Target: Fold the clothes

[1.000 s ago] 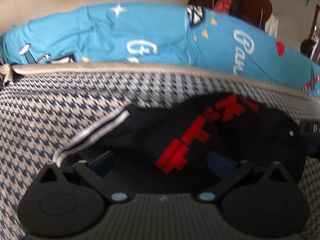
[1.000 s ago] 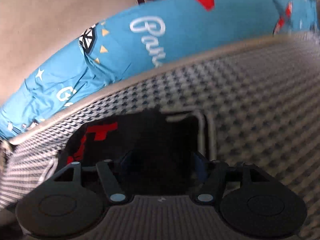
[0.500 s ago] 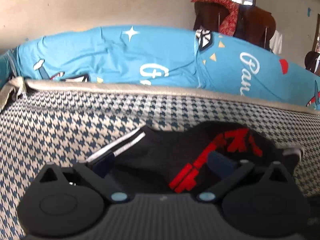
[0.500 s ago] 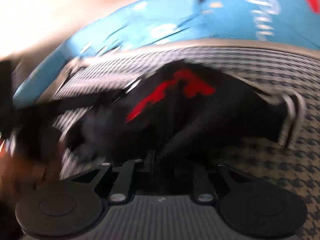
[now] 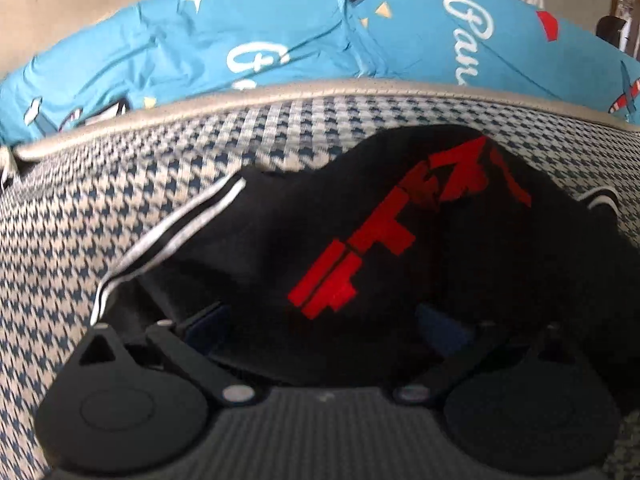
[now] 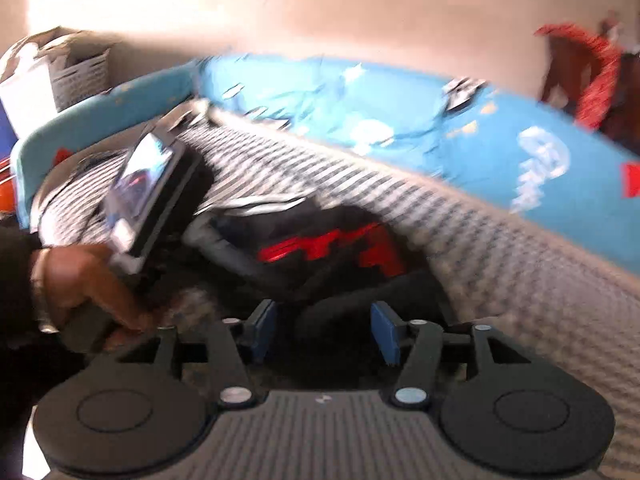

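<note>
Starting nearest, we find the left gripper (image 5: pixel 324 320) spread, its blue pads either side of the black garment (image 5: pixel 400 240) with red lettering. We find the right gripper (image 6: pixel 324 332) likewise spread over black cloth. The garment lies bunched on the houndstooth mattress (image 5: pixel 100 200); beyond it lies a blue printed sheet (image 5: pixel 280 28).

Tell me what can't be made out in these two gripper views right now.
- Left wrist view: the left gripper has its pads buried in the black garment; its grip is unclear.
- Left wrist view: the garment's red print is crumpled and unreadable.
- Right wrist view: motion blur smears the houndstooth cover.
- Right wrist view: the cardboard box is cut off at the edge.
</note>
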Available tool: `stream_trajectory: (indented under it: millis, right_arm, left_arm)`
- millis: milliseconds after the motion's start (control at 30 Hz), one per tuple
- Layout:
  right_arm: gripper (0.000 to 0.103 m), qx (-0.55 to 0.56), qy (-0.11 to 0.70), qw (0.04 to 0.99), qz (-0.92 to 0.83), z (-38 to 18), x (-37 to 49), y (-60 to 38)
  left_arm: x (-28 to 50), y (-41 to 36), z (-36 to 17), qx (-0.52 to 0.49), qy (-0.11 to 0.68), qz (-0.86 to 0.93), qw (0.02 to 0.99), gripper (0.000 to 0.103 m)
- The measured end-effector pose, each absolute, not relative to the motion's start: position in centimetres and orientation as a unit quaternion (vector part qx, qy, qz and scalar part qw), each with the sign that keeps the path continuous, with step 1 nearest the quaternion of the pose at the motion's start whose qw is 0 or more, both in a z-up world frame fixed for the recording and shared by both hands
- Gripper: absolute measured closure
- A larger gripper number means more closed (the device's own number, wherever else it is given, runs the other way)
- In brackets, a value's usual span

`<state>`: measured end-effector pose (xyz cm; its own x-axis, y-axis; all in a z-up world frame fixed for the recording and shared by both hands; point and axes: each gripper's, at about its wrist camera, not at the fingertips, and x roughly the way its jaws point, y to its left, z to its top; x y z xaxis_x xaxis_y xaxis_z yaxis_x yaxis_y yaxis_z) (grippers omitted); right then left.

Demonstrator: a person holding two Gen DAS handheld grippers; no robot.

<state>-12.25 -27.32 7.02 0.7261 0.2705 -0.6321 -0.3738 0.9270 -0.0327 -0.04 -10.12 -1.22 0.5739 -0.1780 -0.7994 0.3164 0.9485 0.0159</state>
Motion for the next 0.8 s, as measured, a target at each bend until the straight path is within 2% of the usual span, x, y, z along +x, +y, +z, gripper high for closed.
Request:
stream_trajectory:
  millis: [33, 200, 300, 600, 767, 800]
  right_arm:
    - [0.042, -0.064, 0.321, 0.931, 0.162, 7.3, -12.2, -28.3]
    - [0.038, 0.046, 0.306, 0.949, 0.054, 7.8, -10.1, -33.2]
    - [0.038, 0.09, 0.335, 0.938, -0.023, 5.7, -7.4, -35.0]
    - [0.038, 0.133, 0.398, 0.904, -0.084, -0.6, -1.4, -34.9]
    - [0.039, 0.092, 0.435, 0.894, -0.052, -3.2, 0.8, -32.5]
    - [0.045, 0.065, 0.434, 0.897, -0.052, -3.3, 0.9, -31.7]
  left_arm:
    - [-0.1, -10.0, -1.3, 0.077, 0.444, -0.138, 0.882, 0.0]
    - [-0.9, -10.1, -1.4, 0.088, 0.446, -0.132, 0.881, 0.0]
    - [-1.4, -10.2, -1.4, 0.096, 0.446, -0.129, 0.88, 0.0]
    - [-1.6, -9.6, -1.3, 0.093, 0.458, -0.147, 0.872, 0.0]
    - [-1.9, -9.7, -1.2, 0.104, 0.456, -0.154, 0.87, 0.0]
    - [-2.0, -9.8, -1.2, 0.105, 0.456, -0.155, 0.87, 0.0]
